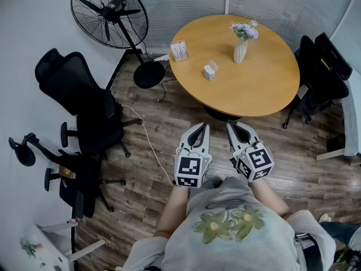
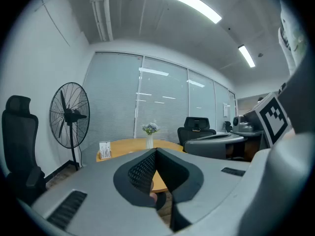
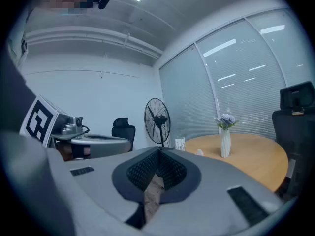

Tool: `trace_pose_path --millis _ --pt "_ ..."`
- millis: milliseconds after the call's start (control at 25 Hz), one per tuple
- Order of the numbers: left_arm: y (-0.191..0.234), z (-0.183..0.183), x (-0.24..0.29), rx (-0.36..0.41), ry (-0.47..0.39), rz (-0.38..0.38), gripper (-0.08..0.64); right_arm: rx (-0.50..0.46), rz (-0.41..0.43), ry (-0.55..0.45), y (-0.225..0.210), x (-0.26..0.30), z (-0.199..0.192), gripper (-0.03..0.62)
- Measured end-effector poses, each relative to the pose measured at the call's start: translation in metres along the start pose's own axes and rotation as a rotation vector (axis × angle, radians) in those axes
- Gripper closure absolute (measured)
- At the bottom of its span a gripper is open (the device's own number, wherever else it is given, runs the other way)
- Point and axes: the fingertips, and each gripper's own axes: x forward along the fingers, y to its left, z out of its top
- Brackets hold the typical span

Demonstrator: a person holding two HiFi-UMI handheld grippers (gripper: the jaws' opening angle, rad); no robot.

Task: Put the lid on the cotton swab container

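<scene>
Round table (image 1: 265, 86) — vase (image 1: 240, 51), container (image 1: 210, 71), cards (image 1: 179, 50)

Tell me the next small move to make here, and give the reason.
Probably step toward the round table and carry both grippers forward over it. The left gripper and right gripper are shut, empty and held short of the table's edge. The small cotton swab container sits on the tabletop near the vase, well apart from both grippers.

Ahead of both claws, the round table (image 1: 265, 89) is glowing honey-orange, carrying a white vase (image 1: 240, 52) and a whitish, translucent cotton swab container (image 1: 210, 71). The left gripper (image 1: 203, 126) and right gripper (image 1: 231, 126) are showing pale grey shells and black-and-white square markers. Beneath them, the floor (image 1: 304, 162) is showing dark brown planks.
</scene>
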Motion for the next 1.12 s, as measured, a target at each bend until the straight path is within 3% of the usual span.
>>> trace_pose_path --millis 520,760,1120 --pt "0.008 -0.025 -0.003 -0.007 0.051 0.026 0.558 0.013 0.002 0.016 -0.003 0.005 -0.021 0.595" --pt "0.028 -0.031 0.028 0.002 0.079 0.034 0.558 0.001 -0.011 0.015 -0.026 0.039 -0.021 0.593" --pt "0.079 -0.002 0.104 0.007 0.058 0.057 0.557 0.002 0.006 -0.003 -0.082 0.114 0.009 0.592"
